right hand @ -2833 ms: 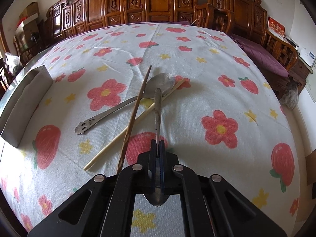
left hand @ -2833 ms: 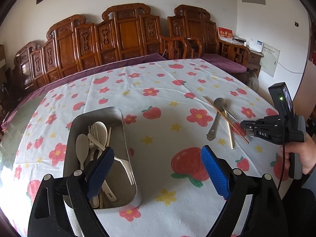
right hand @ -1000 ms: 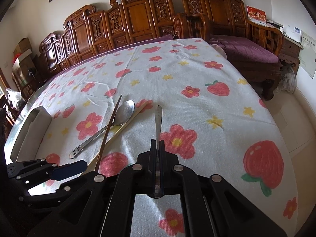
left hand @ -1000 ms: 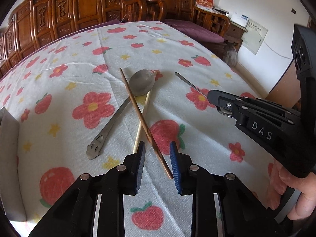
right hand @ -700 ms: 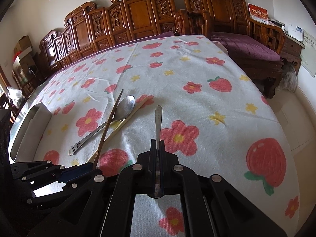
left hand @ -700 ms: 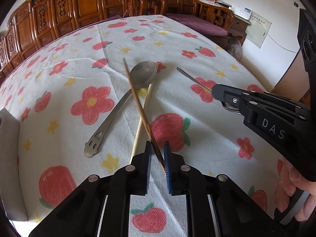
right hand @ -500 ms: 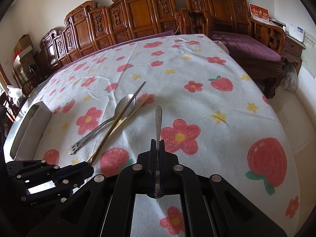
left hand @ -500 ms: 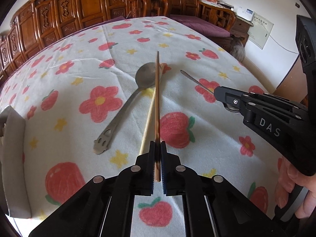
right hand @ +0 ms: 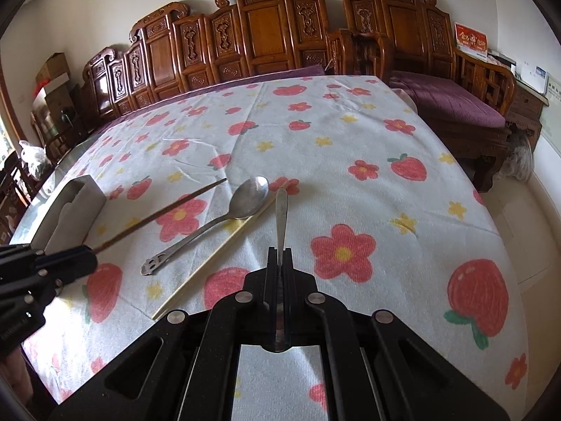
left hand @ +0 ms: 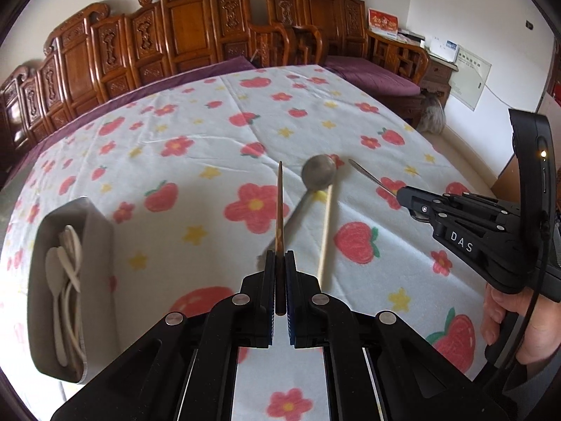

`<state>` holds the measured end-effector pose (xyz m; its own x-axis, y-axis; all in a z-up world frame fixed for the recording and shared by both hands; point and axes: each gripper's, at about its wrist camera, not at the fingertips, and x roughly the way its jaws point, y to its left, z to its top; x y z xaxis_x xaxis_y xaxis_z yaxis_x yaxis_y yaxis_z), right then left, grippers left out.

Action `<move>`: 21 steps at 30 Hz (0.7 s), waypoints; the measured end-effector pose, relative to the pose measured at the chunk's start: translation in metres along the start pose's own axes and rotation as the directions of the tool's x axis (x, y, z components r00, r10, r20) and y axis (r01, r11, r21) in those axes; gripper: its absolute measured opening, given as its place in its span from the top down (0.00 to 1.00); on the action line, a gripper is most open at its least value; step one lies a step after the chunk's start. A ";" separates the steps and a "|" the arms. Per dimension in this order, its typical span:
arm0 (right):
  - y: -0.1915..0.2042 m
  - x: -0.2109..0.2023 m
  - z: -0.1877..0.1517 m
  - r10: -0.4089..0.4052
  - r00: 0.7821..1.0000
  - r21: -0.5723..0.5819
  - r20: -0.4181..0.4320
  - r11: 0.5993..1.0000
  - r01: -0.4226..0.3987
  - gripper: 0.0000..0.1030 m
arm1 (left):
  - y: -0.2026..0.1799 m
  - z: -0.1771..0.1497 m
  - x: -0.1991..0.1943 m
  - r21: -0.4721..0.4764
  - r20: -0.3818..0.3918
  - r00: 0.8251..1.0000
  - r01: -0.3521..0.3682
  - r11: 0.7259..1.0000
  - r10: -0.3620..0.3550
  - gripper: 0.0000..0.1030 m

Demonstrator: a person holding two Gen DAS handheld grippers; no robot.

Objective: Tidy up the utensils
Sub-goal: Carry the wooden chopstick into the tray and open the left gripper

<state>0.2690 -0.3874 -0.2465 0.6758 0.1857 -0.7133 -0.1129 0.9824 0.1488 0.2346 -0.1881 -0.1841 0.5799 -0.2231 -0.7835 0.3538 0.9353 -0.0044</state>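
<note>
My left gripper (left hand: pixel 279 258) is shut on a dark brown chopstick (left hand: pixel 279 207) and holds it above the flowered tablecloth; the chopstick also shows in the right wrist view (right hand: pixel 164 212). My right gripper (right hand: pixel 277 258) is shut on a small metal spoon (right hand: pixel 281 210), handle pointing forward, also visible in the left wrist view (left hand: pixel 371 177). A large metal spoon (right hand: pixel 217 222) and a pale chopstick (right hand: pixel 224 251) lie on the cloth between the grippers. A metal tin (left hand: pixel 94 245) at the left holds several white plastic utensils (left hand: pixel 65 273).
Carved wooden chairs (right hand: pixel 266 31) line the far side of the table. A bench with a purple cushion (right hand: pixel 452 101) stands at the right. The table's right edge (right hand: pixel 491 210) drops to the floor.
My left gripper closed on the dark chopstick, lifted it off the cloth and swung left toward the tin. The right gripper keeps holding the small spoon.
</note>
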 end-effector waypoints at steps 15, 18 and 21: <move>0.052 -0.024 0.009 0.062 0.996 -0.095 0.058 0.994 -0.057 0.97 | 0.067 -0.013 -0.067 -0.038 0.089 0.992 -0.085 0.996 0.088 0.96; 0.065 -0.031 0.011 0.082 0.994 -0.121 0.067 0.990 -0.073 0.97 | 0.084 -0.021 -0.080 -0.054 0.099 0.989 -0.106 0.993 0.111 0.96; 0.078 -0.034 0.010 0.095 0.993 -0.147 0.068 0.985 -0.084 0.97 | 0.100 -0.029 -0.090 -0.075 0.106 0.986 -0.122 0.990 0.129 0.96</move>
<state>0.2448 -0.3175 -0.2038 0.7097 0.2765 -0.6480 -0.2756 0.9554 0.1058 0.1969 -0.0671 -0.1321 0.6952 -0.1281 -0.7073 0.2246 0.9734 0.0444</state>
